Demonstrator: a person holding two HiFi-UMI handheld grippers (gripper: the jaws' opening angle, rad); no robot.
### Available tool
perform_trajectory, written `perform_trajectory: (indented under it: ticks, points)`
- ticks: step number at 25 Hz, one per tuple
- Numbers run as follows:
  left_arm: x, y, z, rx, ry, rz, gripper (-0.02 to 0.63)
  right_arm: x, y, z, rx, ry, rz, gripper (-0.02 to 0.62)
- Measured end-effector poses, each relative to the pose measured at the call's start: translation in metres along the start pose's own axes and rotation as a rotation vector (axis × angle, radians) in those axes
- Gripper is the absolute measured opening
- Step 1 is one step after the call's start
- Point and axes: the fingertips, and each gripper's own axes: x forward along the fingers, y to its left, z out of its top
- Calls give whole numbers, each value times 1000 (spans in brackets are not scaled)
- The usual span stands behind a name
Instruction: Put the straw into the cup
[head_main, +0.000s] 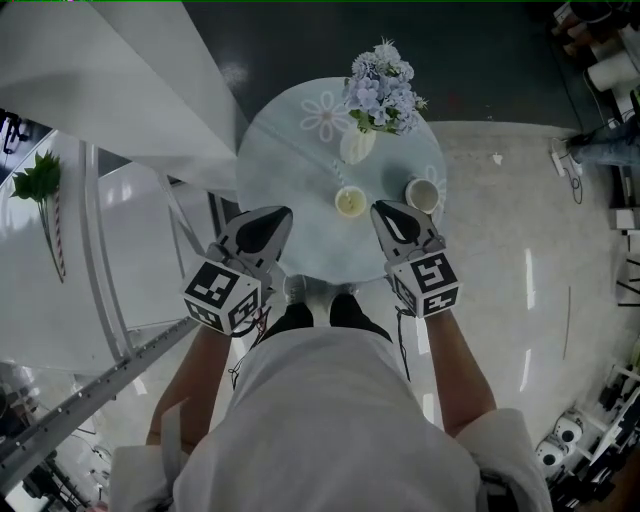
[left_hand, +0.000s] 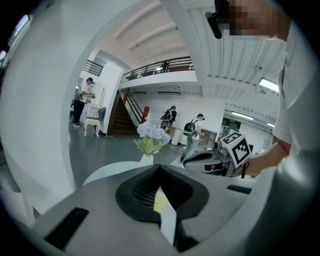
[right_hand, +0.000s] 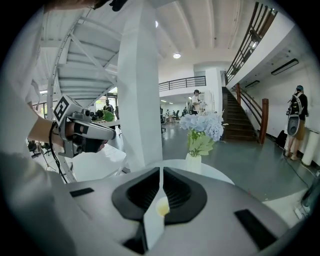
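Though seemingly shut, fingers (head_main: 266, 230) beside cup (head_main: 350, 202).

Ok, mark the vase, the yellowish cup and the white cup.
vase (head_main: 357, 146), head view, white body below the flowers.
yellowish cup (head_main: 350, 202), head view, its inside.
white cup (head_main: 422, 195), head view, its opening.

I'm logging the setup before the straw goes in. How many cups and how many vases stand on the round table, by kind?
Cups: 2 (yellowish cup, white cup)
Vases: 1 (vase, holding blue flowers)
Total: 3
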Motion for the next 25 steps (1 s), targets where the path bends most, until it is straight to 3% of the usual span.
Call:
perform_trajectory:
  ticks: [25]
  points:
    - [-5, -12, 5, 46, 14, -59, 21, -34, 12, 14, 20, -41, -25, 25]
